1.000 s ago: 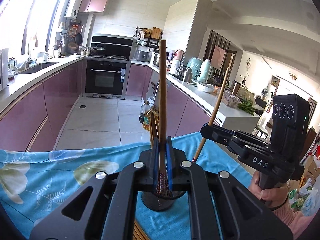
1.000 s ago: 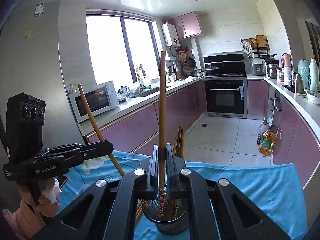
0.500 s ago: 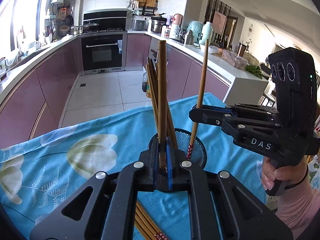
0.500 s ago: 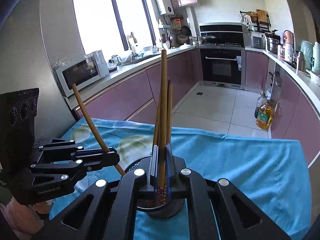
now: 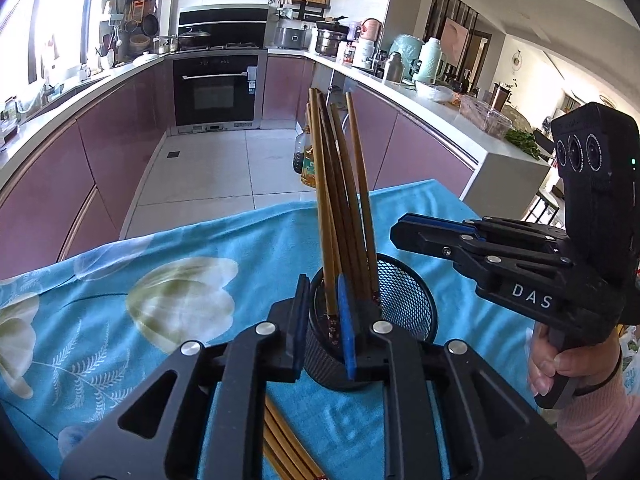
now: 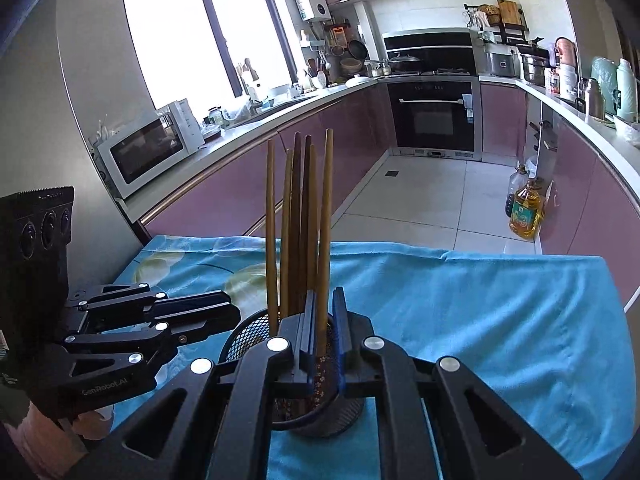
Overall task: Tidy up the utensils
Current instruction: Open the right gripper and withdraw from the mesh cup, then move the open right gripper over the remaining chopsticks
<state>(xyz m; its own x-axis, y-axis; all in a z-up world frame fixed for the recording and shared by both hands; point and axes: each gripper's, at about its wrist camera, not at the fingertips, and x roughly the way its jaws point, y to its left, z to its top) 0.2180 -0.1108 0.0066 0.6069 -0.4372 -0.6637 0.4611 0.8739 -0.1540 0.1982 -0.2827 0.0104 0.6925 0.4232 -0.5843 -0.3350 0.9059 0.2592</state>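
Chopsticks going into the mesh cup, some left on the desk

The desk [image 5: 140,264] under its blue flowered cloth carries a black mesh cup [image 5: 404,304] near the middle, already holding a bundle of upright chopsticks [image 5: 340,184]. More loose chopsticks [image 5: 280,440] lie flat on the cloth at the near edge, so I judge the job partly done. The left tongs [image 5: 324,320] have just been opening, and one chopstick stands loose in their narrow gap, its tip in the cup. The right tongs [image 6: 322,332] are nearly closed around another chopstick [image 6: 325,220] already seated in the cup.
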